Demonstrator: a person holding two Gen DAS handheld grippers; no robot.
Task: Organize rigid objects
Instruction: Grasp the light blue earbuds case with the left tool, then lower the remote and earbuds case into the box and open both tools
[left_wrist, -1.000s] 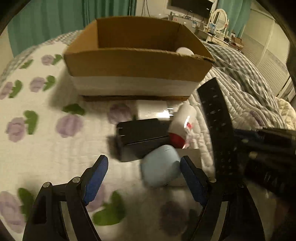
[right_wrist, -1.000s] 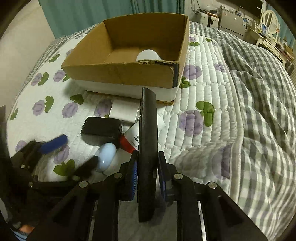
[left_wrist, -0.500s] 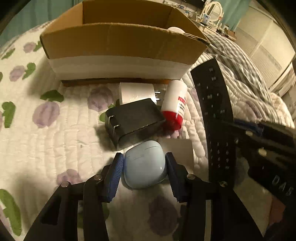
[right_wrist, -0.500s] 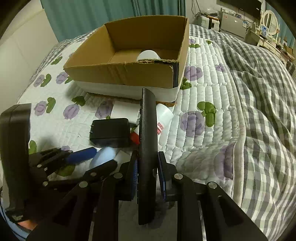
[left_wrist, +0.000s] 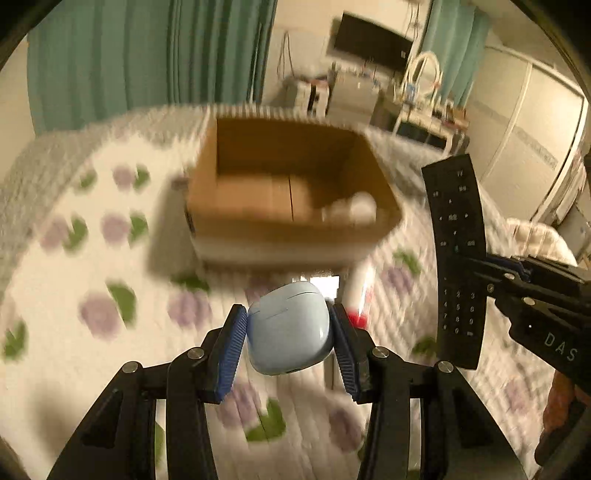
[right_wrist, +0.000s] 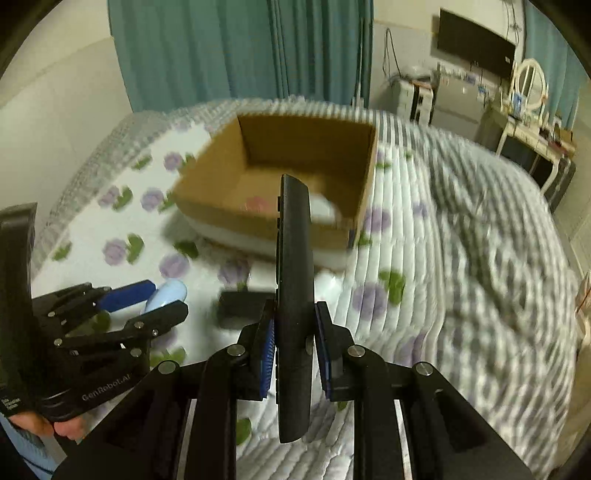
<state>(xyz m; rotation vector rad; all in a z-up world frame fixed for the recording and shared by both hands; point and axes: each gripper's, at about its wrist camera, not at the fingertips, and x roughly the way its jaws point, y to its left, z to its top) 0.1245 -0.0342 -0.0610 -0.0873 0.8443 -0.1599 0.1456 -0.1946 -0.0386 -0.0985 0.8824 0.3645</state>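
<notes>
My left gripper (left_wrist: 290, 332) is shut on a light blue earbud case (left_wrist: 290, 328) and holds it in the air in front of the open cardboard box (left_wrist: 291, 236). My right gripper (right_wrist: 293, 345) is shut on a black remote control (right_wrist: 293, 258), held edge-on and pointing toward the box (right_wrist: 266, 221). The remote (left_wrist: 456, 258) also shows at the right of the left wrist view. A white round object (left_wrist: 354, 208) lies in the box. The left gripper with the case (right_wrist: 166, 293) shows at the left of the right wrist view.
A black charger block (right_wrist: 240, 308) and a white bottle with a red cap (left_wrist: 356, 317) lie on the flowered quilt (left_wrist: 74, 332) in front of the box. A checked blanket (right_wrist: 480, 258) covers the bed's right side. Curtains and furniture stand behind.
My left gripper closed on the blue case and lifted it off the quilt. Both grippers rose and moved back, so the box's inside shows. The remote stays gripped.
</notes>
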